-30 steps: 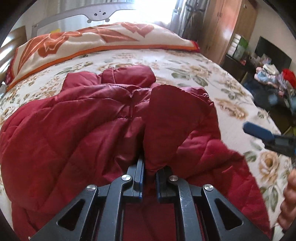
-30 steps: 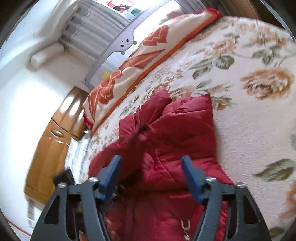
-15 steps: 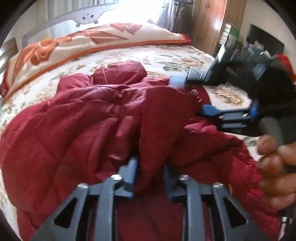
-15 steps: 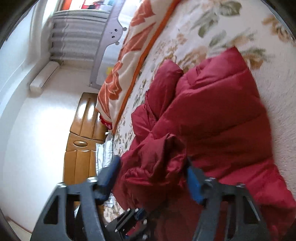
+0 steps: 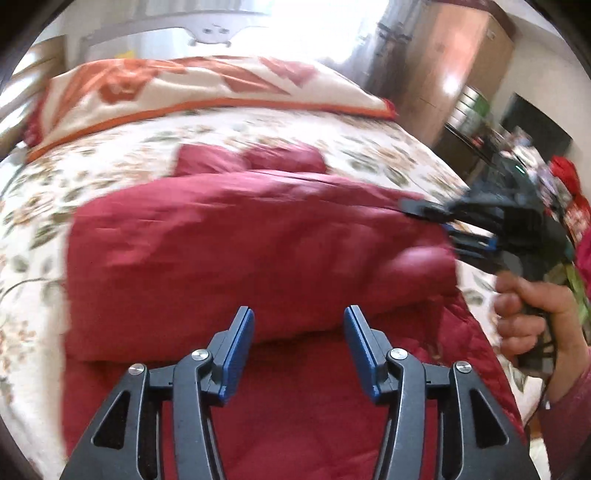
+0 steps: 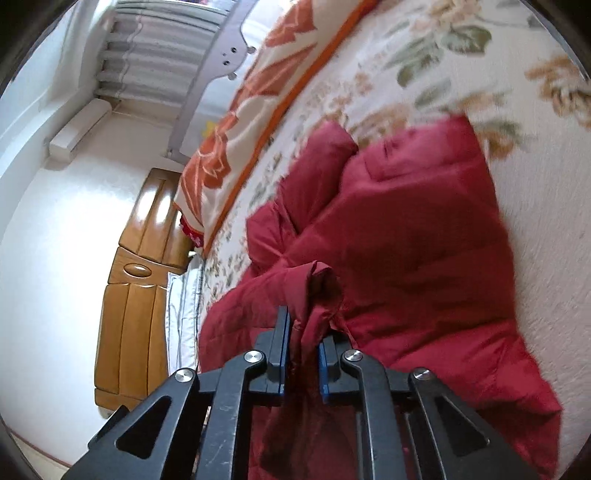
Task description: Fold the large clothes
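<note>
A dark red quilted jacket (image 5: pixel 258 240) lies on the floral bedspread (image 5: pixel 110 147), with one part folded across its body. My left gripper (image 5: pixel 298 325) hovers just above the jacket's near part; its jaws are opening and nothing sits between the blue pads. In the right wrist view my right gripper (image 6: pixel 303 332) is shut on a bunched fold of the jacket (image 6: pixel 406 240) that sticks up between its fingers. The left wrist view shows the right gripper (image 5: pixel 436 221) at the jacket's right edge, held by a hand (image 5: pixel 528 314).
A long orange-and-cream pillow (image 5: pixel 184 85) lies across the head of the bed by a grey rail (image 5: pixel 207 26). A wooden wardrobe (image 5: pixel 454 66) and cluttered furniture (image 5: pixel 535 177) stand to the right. A wooden headboard (image 6: pixel 140 295) and white wall flank the bed's other side.
My left gripper has let go of the jacket fold, opened and drawn back and up. My right gripper came down over a bunch of the jacket and shut on it.
</note>
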Demonstrator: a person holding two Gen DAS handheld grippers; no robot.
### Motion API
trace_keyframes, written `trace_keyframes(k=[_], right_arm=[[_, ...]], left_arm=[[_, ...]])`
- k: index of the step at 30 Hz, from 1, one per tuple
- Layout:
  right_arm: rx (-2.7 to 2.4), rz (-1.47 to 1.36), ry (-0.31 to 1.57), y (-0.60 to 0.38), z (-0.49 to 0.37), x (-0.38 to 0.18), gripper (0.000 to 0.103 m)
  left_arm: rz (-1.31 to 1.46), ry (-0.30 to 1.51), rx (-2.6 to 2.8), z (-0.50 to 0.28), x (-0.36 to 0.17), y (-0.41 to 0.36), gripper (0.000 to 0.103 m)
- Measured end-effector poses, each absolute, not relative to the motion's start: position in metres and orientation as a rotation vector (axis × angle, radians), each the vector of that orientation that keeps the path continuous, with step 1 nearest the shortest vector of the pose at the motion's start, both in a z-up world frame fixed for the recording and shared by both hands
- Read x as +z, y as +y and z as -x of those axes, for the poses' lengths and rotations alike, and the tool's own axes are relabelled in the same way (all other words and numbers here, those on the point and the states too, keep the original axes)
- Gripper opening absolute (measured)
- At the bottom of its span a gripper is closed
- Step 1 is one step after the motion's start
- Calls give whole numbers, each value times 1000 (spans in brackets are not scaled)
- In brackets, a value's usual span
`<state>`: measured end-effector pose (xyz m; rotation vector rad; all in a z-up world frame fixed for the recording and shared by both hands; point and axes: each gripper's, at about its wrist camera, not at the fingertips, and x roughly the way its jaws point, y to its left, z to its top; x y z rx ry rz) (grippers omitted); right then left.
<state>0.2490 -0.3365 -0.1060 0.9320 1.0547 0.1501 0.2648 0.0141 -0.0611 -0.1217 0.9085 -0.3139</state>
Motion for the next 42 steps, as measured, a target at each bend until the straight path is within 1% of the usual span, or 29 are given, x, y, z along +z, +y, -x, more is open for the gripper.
trace_keyframes(k=[5,9,13,15,17,21,22,24,25,26,28,30,32,35,37,39,42], right_arm=[[142,-830,1038,-343,-252,-78,11],[108,-713,1031,-345,-252,-62,11],[81,-648,1043,-347,-253,-67,11],[45,-554,1043,-344,-253,-72,11],[20,-521,1061,-342,-253,-82,11],[-7,-486,1085,-341,-250,-100,11],[-16,-480,1090,-341,-251,-103,13],[-44,-465,1099,-341,-251,-104,20],[-65,-449,1095,-340,-251,-100,28],[-90,-427,1089,-338,-250,-95,31],[-168,-335,1029,-329,-244,-70,32],[-206,-242,930,-312,-234,-43,34],[-123,-223,909,-294,-232,-36,41],[1,-197,1019,-267,-240,-59,41],[-21,-129,1087,-256,-243,-82,41],[-78,-122,1139,-264,-243,-105,40],[-124,-170,1160,-282,-242,-120,38]], left_arm=[[164,912,-161,-283,-52,70,50],[196,957,-109,-302,-58,90,49],[183,988,-87,-327,-73,90,49],[173,1011,-75,-341,-89,87,49],[173,1037,-84,-352,-104,81,49],[141,1051,-74,-365,-116,72,49],[131,1055,-67,-366,-118,69,49],[118,1062,-57,-368,-120,67,49],[115,1063,-55,-369,-121,65,49],[109,1063,-53,-368,-121,64,49],[105,1061,-52,-366,-120,62,49],[101,1060,-50,-366,-122,62,49],[92,1064,-46,-367,-123,61,49],[87,1069,-43,-367,-123,60,50],[90,1069,-45,-367,-123,60,51],[94,1067,-51,-367,-124,62,51],[87,1063,-55,-365,-128,63,52]])
